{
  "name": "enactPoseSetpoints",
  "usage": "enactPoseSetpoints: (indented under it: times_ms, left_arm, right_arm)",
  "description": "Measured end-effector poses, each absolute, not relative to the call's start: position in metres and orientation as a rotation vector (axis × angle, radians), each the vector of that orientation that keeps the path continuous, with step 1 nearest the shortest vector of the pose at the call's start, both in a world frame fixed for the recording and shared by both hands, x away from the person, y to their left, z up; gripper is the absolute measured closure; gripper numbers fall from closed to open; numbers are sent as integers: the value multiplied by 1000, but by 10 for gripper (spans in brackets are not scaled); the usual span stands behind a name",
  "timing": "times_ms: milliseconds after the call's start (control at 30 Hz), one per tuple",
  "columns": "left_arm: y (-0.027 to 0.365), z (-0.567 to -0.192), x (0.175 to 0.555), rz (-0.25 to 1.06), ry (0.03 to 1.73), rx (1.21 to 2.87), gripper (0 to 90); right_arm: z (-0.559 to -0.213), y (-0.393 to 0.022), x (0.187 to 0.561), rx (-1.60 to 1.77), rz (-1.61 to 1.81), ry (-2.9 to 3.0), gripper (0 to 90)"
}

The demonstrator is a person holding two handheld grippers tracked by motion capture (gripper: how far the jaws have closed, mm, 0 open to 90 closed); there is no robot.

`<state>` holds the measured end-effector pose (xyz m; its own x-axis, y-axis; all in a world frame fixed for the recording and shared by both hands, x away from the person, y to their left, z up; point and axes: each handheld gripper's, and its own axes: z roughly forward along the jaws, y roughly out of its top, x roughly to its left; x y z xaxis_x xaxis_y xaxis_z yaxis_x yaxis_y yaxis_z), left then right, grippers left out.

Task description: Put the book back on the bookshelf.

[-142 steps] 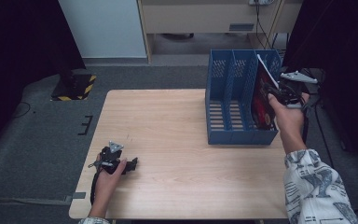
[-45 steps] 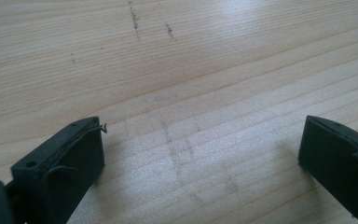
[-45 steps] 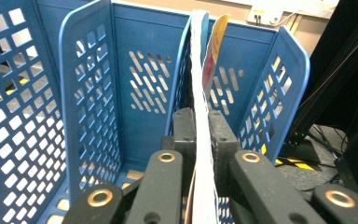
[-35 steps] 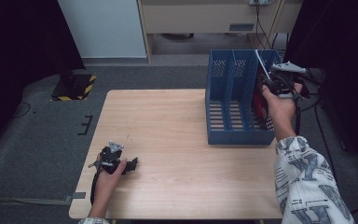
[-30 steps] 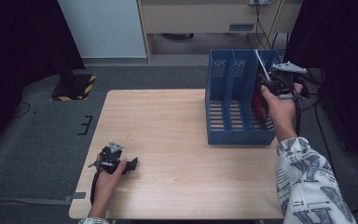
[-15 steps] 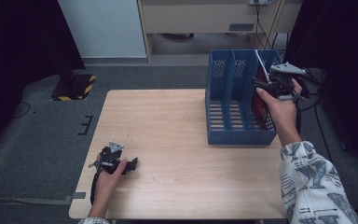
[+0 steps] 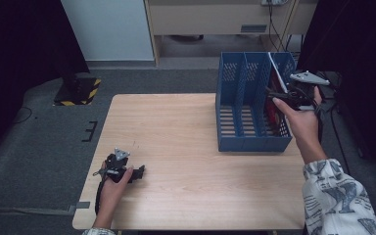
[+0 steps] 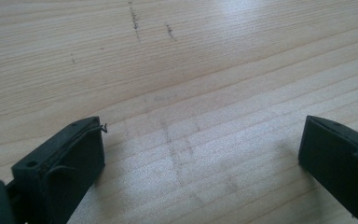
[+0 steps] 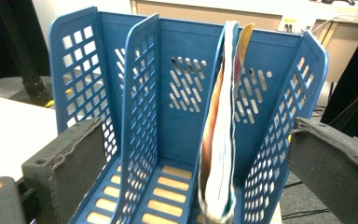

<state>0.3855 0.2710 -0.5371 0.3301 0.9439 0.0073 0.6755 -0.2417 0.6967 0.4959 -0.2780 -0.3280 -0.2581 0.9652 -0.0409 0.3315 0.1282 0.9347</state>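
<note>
A blue three-slot file rack (image 7: 245,142) stands on the right of the wooden table. A thin colourful magazine (image 7: 272,105) stands upright in its rightmost slot. My right gripper (image 7: 275,96) hovers at the rack's right side, held by a hand. In the right gripper view the magazine (image 9: 221,140) leans against the slot's divider (image 9: 142,93), and my right gripper (image 9: 196,140) has just been opening, its pads wide apart and clear of the magazine. My left gripper (image 7: 138,172) rests on the table at the front left; its own view shows it (image 8: 200,158) open over bare wood.
The rack's other two slots hold nothing. Grey floor surrounds the table (image 7: 176,127), with a black stand base marked by yellow stripes (image 7: 78,90) at the far left. A cabinet (image 7: 215,19) stands behind the rack, and cables hang at the right.
The right gripper's jaws have opened and let go of the magazine, which now stands by itself in the rightmost slot. The left hand has not moved.
</note>
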Motion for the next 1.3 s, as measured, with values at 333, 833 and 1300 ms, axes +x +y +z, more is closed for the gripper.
enactPoseSetpoints:
  times_ms: [333,833,1300]
  left_arm:
    - [271,-537,385,585,1418,2003,0]
    - [271,-537,385,585,1417,2003,0]
    - [270,-537,385,586,1417,2004,0]
  right_arm:
    - [-339,-278,475,1256,1150,1716,32]
    - [-362,-279,446,1259,1124,1741,30]
    - [-400,-263,407,1285,1129,1826,30]
